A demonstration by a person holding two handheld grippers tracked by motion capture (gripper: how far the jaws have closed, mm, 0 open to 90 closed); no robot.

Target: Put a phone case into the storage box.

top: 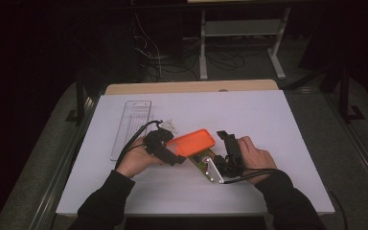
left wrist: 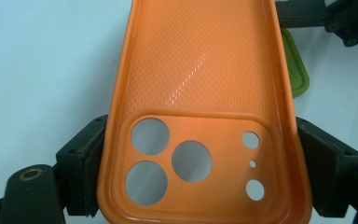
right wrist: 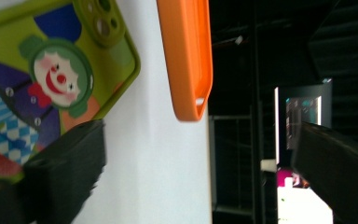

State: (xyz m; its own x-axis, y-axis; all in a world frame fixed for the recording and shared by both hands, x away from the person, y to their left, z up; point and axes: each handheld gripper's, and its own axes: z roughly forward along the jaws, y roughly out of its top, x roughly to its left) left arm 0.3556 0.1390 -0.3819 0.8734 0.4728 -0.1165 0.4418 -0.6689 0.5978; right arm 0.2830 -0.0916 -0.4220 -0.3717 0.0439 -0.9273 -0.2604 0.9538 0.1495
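White sheeting covers a table in a dark room strung with cables. Left gripper clamps an orange phone case, its textured inside up, above a green clown-printed case. Right gripper stands with jaws apart, grasping nothing.

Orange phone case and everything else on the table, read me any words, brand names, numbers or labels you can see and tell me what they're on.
No readable text anywhere.
Orange phone case, clamped in the left hand-held gripper: plain inside, no brand.
Green phone case: a clown picture, no words.
Clear tray: no label visible.
Lit screen behind the table: too blurred to read.
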